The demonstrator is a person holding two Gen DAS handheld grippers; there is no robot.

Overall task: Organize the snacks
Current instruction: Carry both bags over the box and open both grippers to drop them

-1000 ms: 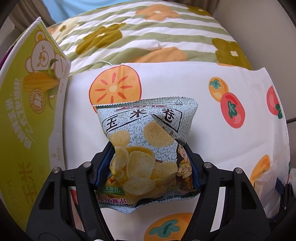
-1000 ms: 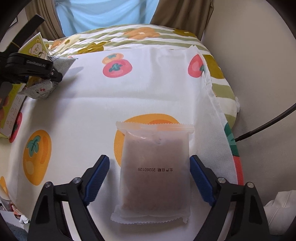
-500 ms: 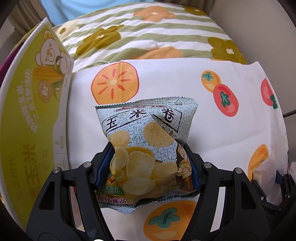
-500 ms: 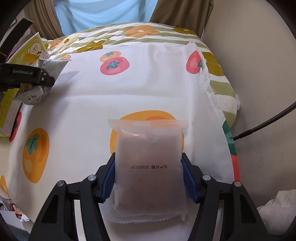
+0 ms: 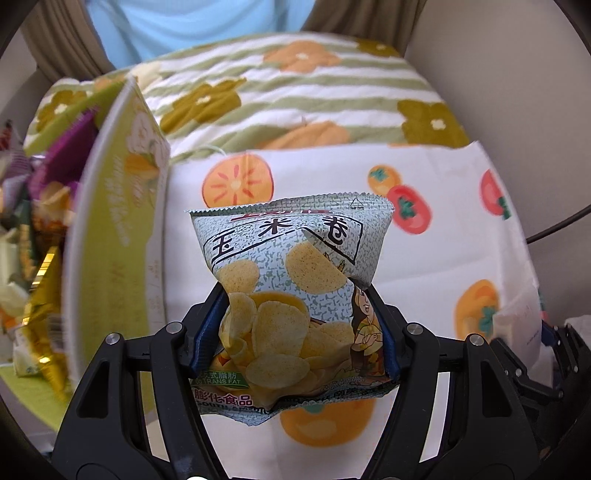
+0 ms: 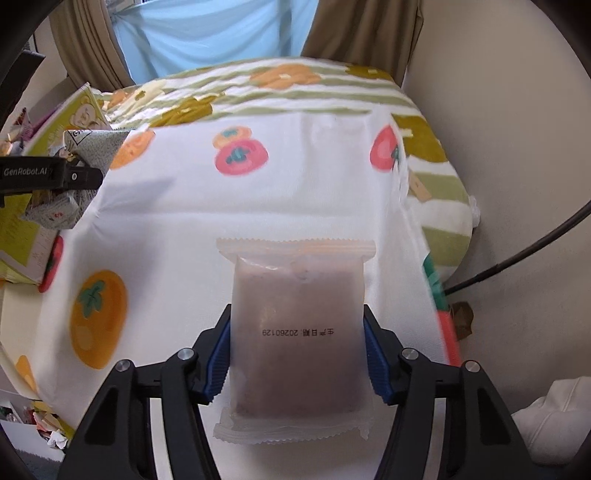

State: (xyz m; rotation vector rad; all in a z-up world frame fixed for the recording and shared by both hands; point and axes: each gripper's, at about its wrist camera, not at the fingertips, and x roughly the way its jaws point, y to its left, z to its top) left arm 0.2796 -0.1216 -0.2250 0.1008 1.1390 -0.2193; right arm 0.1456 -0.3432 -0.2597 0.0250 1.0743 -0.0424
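Note:
My left gripper [image 5: 295, 325] is shut on a grey-green chip bag [image 5: 291, 288] with corn crisps printed on it, held above the persimmon-print cloth [image 5: 369, 266]. A yellow-green snack box [image 5: 114, 229] stands just to its left, with several snack packets [image 5: 40, 229] inside. My right gripper [image 6: 297, 347] is shut on a translucent packet of brownish cake [image 6: 297, 325] and holds it above the cloth [image 6: 295, 177]. In the right wrist view the left gripper [image 6: 74, 175] with the chip bag [image 6: 96, 147] is at the far left, by the box [image 6: 70, 114].
A striped flower blanket [image 5: 295, 92] covers the far side of the bed. A beige wall [image 6: 498, 147] and a black cable [image 6: 517, 258] lie to the right. White fabric [image 6: 554, 410] sits at the lower right. Curtains [image 6: 351, 33] hang behind.
My right gripper closed on the cake packet and lifted it off the cloth. My left gripper rose with the chip bag, so the box's inside now shows.

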